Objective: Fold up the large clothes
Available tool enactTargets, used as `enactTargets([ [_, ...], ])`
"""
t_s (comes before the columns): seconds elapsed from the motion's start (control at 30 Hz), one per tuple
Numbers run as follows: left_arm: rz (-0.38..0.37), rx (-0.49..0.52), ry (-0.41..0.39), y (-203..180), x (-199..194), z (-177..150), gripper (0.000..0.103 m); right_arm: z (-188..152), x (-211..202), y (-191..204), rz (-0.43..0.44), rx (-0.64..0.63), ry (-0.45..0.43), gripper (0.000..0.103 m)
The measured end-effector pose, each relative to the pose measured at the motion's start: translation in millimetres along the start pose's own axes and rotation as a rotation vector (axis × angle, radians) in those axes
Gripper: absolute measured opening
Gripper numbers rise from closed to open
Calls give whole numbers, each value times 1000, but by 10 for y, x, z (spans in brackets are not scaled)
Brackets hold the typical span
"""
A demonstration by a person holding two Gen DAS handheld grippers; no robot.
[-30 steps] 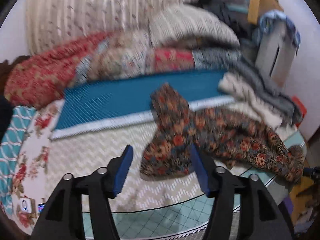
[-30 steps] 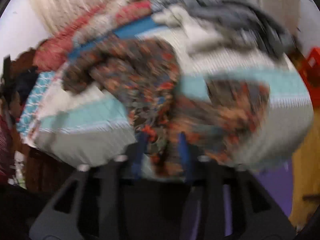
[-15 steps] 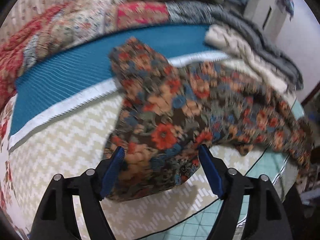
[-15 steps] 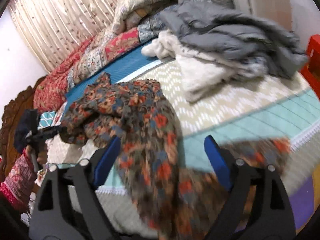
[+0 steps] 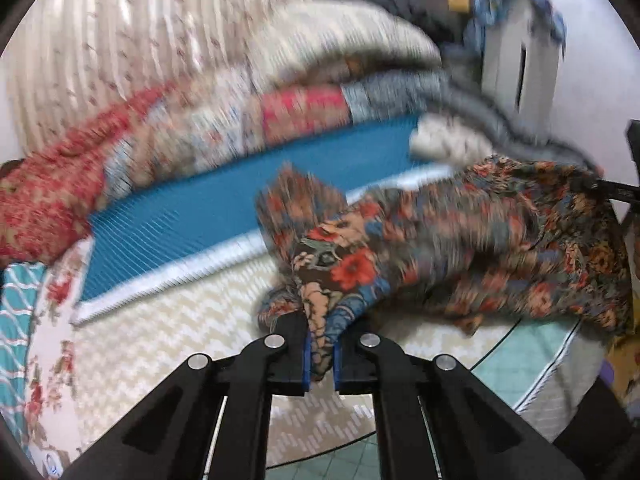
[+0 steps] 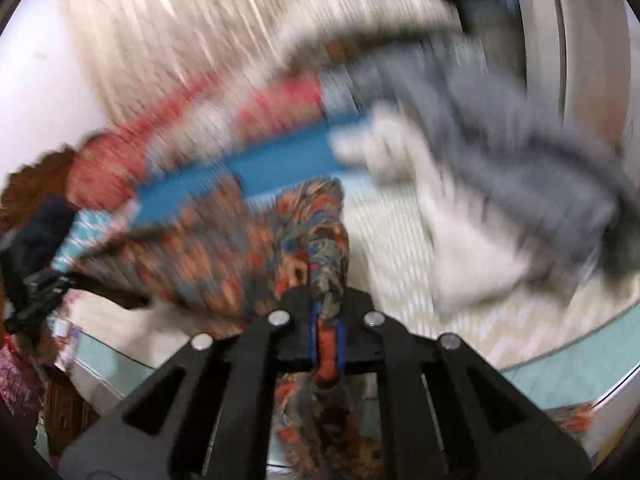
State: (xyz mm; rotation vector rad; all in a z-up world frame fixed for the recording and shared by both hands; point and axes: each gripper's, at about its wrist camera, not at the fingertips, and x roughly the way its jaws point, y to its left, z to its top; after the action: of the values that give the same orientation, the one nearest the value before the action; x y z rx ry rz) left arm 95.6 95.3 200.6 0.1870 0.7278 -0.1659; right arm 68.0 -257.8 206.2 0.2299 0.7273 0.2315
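A dark floral garment (image 5: 460, 248) with red, orange and blue flowers is held up over the bed, stretched between both grippers. My left gripper (image 5: 320, 354) is shut on one bunched edge of it. My right gripper (image 6: 328, 340) is shut on another edge of the floral garment (image 6: 248, 252), which hangs below the jaws too. The right gripper shows at the right edge of the left wrist view (image 5: 616, 190). The left gripper shows at the left edge of the right wrist view (image 6: 38, 292). Both views are motion-blurred.
The bed has a cream zigzag cover (image 5: 168, 336) with a teal panel (image 5: 532, 356) at the near edge and a blue mat (image 5: 208, 216) behind. Red patchwork quilts and pillows (image 5: 192, 136) are stacked at the back. Grey and white blankets (image 6: 500, 184) lie at the right.
Both grippers were open half a second ago and have closed on the floral garment. The garment has been lifted off the bed and spread between them.
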Motion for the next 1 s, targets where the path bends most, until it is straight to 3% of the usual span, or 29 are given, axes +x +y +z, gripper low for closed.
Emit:
enactTargets([
  [0.1, 23, -60, -108, 153, -548, 201, 13, 284, -788, 322, 42, -82, -188, 7],
  [0.27, 79, -145, -397, 434, -1907, 569, 13, 722, -2139, 740, 83, -164, -526, 7],
  [0.4, 104, -184, -561, 553, -2865, 798, 13, 987, -2785, 881, 98, -180, -657, 7],
  [0.5, 133, -161, -573, 526, -3188, 880, 13, 1171, -3049, 1027, 85, -220, -703, 7],
  [0.63, 218, -122, -567, 453, -3246, 828, 13, 1301, -2979, 1116, 92, -242, -670, 7],
  [0.8, 235, -155, -463, 655, -2755, 871, 13, 1485, -2335, 1201, 69, -231, -558, 7],
  [1.0, 345, -264, -274, 1193, -1481, 933, 13, 1864, -675, 1162, -12, -208, -380, 8],
])
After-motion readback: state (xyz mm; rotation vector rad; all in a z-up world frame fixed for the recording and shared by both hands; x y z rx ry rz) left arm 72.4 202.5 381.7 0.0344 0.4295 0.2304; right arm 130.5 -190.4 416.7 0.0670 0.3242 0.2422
